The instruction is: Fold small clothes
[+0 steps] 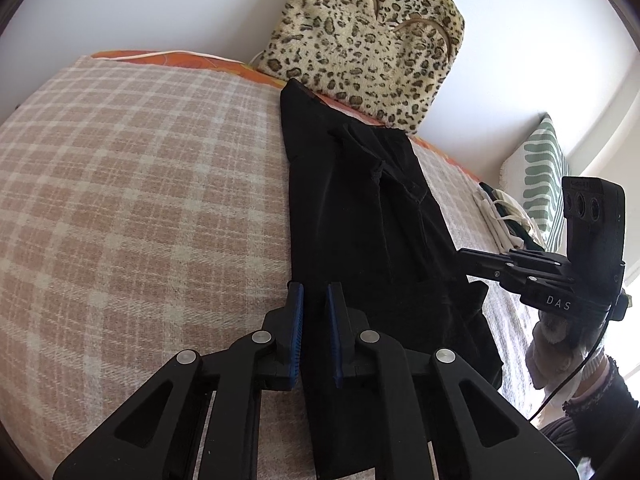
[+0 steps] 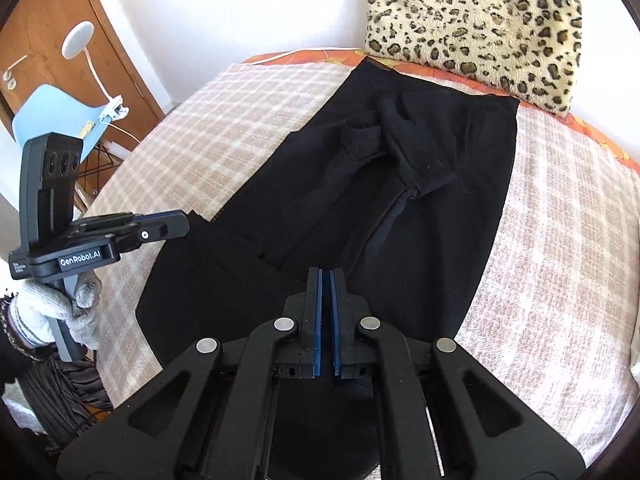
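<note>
Ahead of both our claws stretches the checked blanket (image 1: 132,184) over the bed, wide and bare to the left of the left gripper (image 1: 315,300) and to the right of the right gripper (image 2: 325,284). Its far edge ends at the white wall (image 1: 160,4), where an orange patterned sheet (image 2: 304,56) peeks out. A leopard-print cushion (image 1: 368,40) leans on that wall straight beyond the claws. Off to the right of our left claw, a green-and-white pillow (image 1: 540,172) stands by a small pile of folded laundry (image 1: 500,216). Left of our right claw the bed drops away to a wooden door (image 2: 52,48) and a pale blue chair (image 2: 56,108).

The black garment (image 2: 360,184) lies spread on the blanket between and in front of both claws, running to the far edge under the cushion, with a bunched fold near its middle.

Our left claw's blue pads stand a narrow gap apart at the garment's left edge; whether cloth is pinched there we cannot tell. Our right claw is all but closed over the garment's near end, and we cannot tell whether it grips cloth. A gloved hand (image 2: 60,308) holds the left gripper's handle.
</note>
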`<state>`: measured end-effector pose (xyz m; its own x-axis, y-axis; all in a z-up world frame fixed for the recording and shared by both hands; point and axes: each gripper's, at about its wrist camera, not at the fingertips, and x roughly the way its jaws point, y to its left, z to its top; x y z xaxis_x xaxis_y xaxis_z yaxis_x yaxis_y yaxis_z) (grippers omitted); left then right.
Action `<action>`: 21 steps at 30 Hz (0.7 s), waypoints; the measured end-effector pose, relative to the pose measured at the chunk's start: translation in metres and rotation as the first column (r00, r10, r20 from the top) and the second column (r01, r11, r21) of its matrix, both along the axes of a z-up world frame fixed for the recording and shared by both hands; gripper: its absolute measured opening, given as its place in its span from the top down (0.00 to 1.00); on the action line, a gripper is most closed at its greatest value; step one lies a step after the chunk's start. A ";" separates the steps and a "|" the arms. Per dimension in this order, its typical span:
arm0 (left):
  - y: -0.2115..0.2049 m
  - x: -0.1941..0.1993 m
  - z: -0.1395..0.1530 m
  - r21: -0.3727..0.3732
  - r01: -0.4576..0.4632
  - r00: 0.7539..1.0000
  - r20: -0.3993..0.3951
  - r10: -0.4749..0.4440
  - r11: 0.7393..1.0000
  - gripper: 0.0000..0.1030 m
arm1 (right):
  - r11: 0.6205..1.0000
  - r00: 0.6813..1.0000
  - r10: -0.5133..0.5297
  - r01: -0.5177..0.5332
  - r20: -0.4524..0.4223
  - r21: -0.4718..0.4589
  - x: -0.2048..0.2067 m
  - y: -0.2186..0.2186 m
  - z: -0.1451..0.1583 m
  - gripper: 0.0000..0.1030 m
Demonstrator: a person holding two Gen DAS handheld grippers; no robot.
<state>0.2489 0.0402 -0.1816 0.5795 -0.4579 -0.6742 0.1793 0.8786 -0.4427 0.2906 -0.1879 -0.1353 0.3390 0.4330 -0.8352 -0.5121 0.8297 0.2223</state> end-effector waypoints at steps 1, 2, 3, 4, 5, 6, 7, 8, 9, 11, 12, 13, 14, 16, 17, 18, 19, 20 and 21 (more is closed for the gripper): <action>0.000 0.000 0.000 0.000 -0.003 1.000 0.000 0.003 1.000 0.90 | 1.000 1.000 0.001 -0.001 -0.003 0.014 0.001 0.004 0.002 0.95; 0.000 0.001 -0.001 0.000 -0.005 1.000 -0.002 0.005 1.000 0.90 | 1.000 1.000 0.008 -0.008 -0.008 0.030 0.004 0.010 0.002 0.95; 0.001 0.001 -0.002 0.001 -0.006 1.000 -0.004 0.006 1.000 0.90 | 0.999 1.000 0.022 -0.021 -0.015 0.041 0.007 0.017 0.001 0.95; 0.001 0.001 -0.002 0.001 -0.007 1.000 -0.004 0.007 1.000 0.90 | 0.998 0.999 0.041 -0.040 -0.025 0.047 0.010 0.026 -0.001 0.95; 0.001 0.001 -0.002 -0.001 -0.005 1.000 -0.006 0.005 1.000 0.90 | 0.997 0.997 0.060 -0.058 -0.039 0.051 0.013 0.034 -0.005 0.95; 0.001 0.001 -0.002 -0.004 -0.004 1.000 -0.005 0.004 1.000 0.90 | 0.996 0.995 0.076 -0.073 -0.056 0.060 0.015 0.041 -0.010 0.95; 0.001 0.000 -0.001 -0.004 -0.003 1.000 -0.002 0.003 1.000 0.90 | 0.994 0.993 0.090 -0.085 -0.078 0.071 0.018 0.047 -0.014 0.95; 0.001 0.000 -0.001 -0.003 -0.002 1.000 0.000 0.002 1.000 0.90 | 0.993 0.990 0.098 -0.090 -0.100 0.080 0.020 0.052 -0.019 0.95; 0.001 0.000 -0.001 -0.003 0.000 1.000 0.000 0.000 1.000 0.90 | 0.992 0.988 0.102 -0.093 -0.116 0.082 0.022 0.057 -0.024 0.95; 0.001 0.000 -0.001 -0.004 0.003 1.000 0.000 -0.003 1.000 0.90 | 0.991 0.984 0.108 -0.096 -0.145 0.091 0.025 0.063 -0.032 0.95; 0.001 0.000 -0.001 -0.004 0.002 1.000 -0.001 -0.002 1.000 0.90 | 0.990 0.980 0.115 -0.100 -0.162 0.099 0.026 0.066 -0.035 0.95; 0.002 0.000 -0.001 -0.006 0.002 1.000 -0.002 -0.002 1.000 0.90 | 0.991 0.978 0.116 -0.103 -0.172 0.088 0.027 0.069 -0.038 0.95; 0.002 0.000 -0.001 -0.006 0.000 1.000 -0.002 0.000 1.000 0.90 | 0.993 0.979 0.111 -0.103 -0.169 0.055 0.026 0.071 -0.042 0.95; 0.004 -0.001 -0.001 -0.008 -0.009 1.000 -0.005 0.009 1.000 0.89 | 0.993 0.979 0.112 -0.106 -0.168 0.046 0.025 0.074 -0.046 0.95; 0.005 -0.001 -0.001 -0.009 -0.019 1.000 -0.007 0.018 1.000 0.87 | 0.992 0.978 0.115 -0.106 -0.171 0.061 0.025 0.074 -0.047 0.95; 0.007 0.000 0.000 -0.009 -0.029 0.999 -0.014 0.029 1.000 0.86 | 0.992 0.979 0.119 -0.110 -0.168 0.064 0.024 0.075 -0.047 0.95; 0.009 0.000 0.000 -0.009 -0.040 0.999 -0.023 0.040 0.999 0.81 | 0.992 0.980 0.122 -0.114 -0.156 0.058 0.023 0.076 -0.046 0.95; 0.013 0.001 0.001 -0.012 -0.053 0.998 -0.026 0.052 0.999 0.76 | 0.992 0.983 0.122 -0.116 -0.138 0.047 0.022 0.077 -0.044 0.95; 0.015 0.000 0.001 -0.018 -0.063 0.998 -0.022 0.063 0.998 0.75 | 0.992 0.985 0.125 -0.121 -0.122 0.039 0.020 0.078 -0.041 0.97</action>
<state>0.2489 0.0556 -0.1802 0.5928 -0.4335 -0.6788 0.1142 0.8795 -0.4620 0.3106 -0.1099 -0.1766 0.1758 0.4915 -0.8529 -0.5767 0.7536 0.3154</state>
